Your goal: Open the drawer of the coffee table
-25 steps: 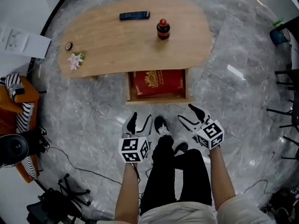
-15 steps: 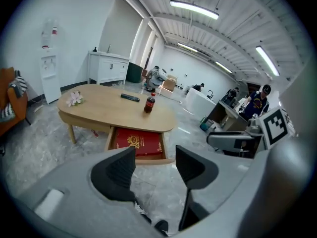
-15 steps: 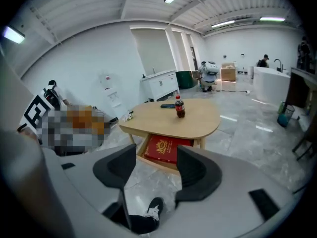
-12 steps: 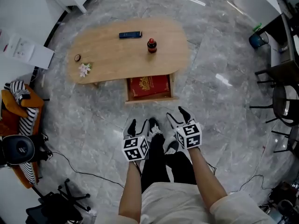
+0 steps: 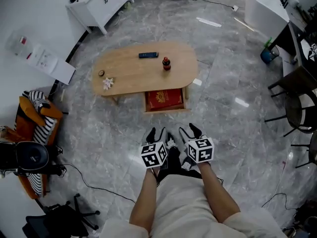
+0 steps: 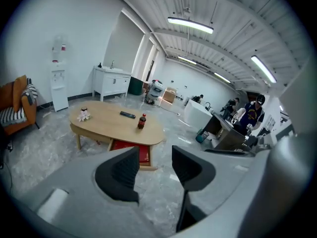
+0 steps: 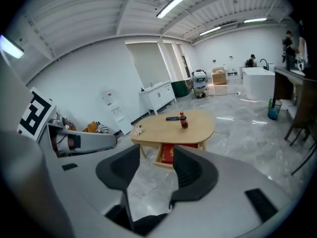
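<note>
Drawer [image 5: 166, 109] stands pulled out at table's [image 5: 133, 73] 6 o'clock edge, red box [image 5: 163, 98] inside. L gripper [image 5: 157, 133] & R gripper [image 5: 188, 130] side by side, 6 o'clock of drawer, well apart from it. Both jaws part-open, just been closing, nothing btwn.

Matt wooden coffee table [image 5: 133, 76], glossy stone floor [image 5: 99, 133]

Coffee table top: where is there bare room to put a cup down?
On the coffee table, the right end beyond the bottle is bare, as is the middle between it and the flower. The remote and bottle crowd the back.
</note>
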`<state>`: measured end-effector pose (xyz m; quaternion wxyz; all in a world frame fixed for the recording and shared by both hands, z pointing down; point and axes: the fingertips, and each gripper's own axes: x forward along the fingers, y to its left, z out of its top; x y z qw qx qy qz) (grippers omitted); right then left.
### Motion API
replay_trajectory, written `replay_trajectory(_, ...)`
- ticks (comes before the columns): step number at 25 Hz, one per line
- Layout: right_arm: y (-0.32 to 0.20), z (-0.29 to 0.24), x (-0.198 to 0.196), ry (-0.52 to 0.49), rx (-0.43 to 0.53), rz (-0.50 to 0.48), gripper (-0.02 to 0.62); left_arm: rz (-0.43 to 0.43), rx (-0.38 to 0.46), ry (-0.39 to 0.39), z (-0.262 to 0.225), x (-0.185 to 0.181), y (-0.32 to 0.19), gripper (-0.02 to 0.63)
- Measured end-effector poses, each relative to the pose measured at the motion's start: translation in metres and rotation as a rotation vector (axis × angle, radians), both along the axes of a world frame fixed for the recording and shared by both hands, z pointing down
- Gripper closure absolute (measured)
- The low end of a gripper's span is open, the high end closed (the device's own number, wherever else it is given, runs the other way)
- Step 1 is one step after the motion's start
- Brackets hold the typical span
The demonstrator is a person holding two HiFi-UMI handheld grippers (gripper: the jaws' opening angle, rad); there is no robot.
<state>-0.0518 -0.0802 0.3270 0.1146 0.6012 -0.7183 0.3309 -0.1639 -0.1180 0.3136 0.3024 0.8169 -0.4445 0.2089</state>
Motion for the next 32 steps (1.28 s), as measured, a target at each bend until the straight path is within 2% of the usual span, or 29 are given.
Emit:
replay_trajectory(3,0.007,-0.006,-0.014,0.012,0.018,-0.048,0.385,0.005,0.031,0.002,-0.017,0.0,0.011,0.411)
replay_trajectory(8,0.036,-0.009,-0.042,0.009,0.031,-0.124,0.421,0.106,0.093,-0.068,-0.029,-0.004,0.041,0.483)
replay_trajectory(11,0.047,-0.012,-0.048,0.025,0.041,-0.156,0.446,0.066,0.093,-0.066,-0.027,-0.013,0.045,0.506)
replay_trajectory(15,0.054,-0.017,-0.044,0.019,0.062,-0.122,0.495,0.011,0.09,-0.096,-0.02,-0.027,0.053,0.577)
replay_trajectory(17,0.054,-0.02,-0.04,0.018,0.071,-0.103,0.522,0.006,0.092,-0.11,-0.018,-0.03,0.058,0.588)
replay_trajectory(19,0.054,-0.026,-0.037,0.013,0.094,-0.085,0.577,0.002,0.09,-0.103,-0.018,-0.033,0.064,0.594)
replay_trajectory(23,0.055,-0.033,-0.035,0.0,0.109,-0.046,0.58,0.004,0.099,-0.092,-0.025,-0.037,0.067,0.595)
replay_trajectory(32,0.063,-0.028,-0.032,0.022,0.082,-0.041,0.58,0.043,0.132,-0.075,-0.039,-0.024,0.075,0.594)
